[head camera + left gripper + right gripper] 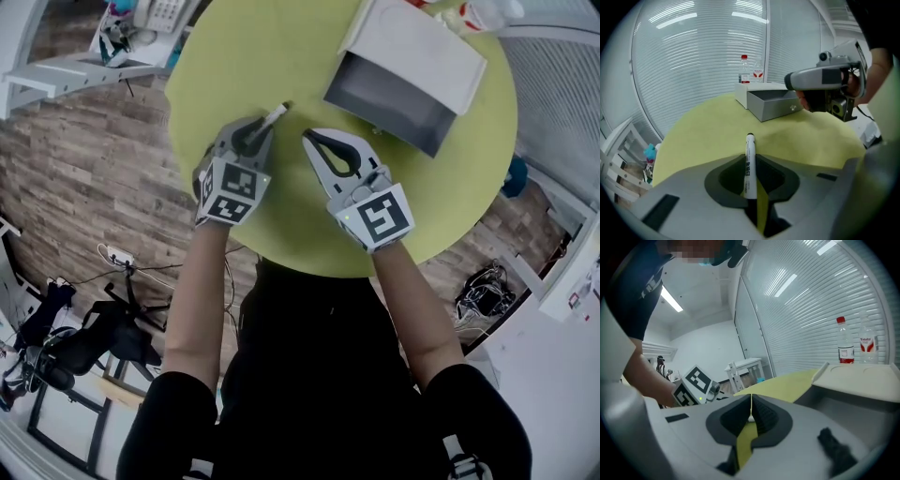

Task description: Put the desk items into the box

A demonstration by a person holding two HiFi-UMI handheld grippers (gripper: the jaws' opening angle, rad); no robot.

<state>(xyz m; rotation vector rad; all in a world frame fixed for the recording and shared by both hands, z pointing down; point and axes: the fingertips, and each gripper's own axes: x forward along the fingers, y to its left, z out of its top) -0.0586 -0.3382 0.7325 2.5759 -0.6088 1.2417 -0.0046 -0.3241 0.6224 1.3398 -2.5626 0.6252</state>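
Marker (275, 114) pinched in left gripper (262, 127), jaws closed on its barrel, near the table's (281, 56) left edge, well apart from the box (417, 52) by the far-right edge. Left gripper pitched steeply down, forearm extended. Right gripper (310, 140) alongside, tilted less, jaws together, empty.

No text reads clearly: marker (749, 168) print is too small (bottle (845, 341) labels likewise blurred).
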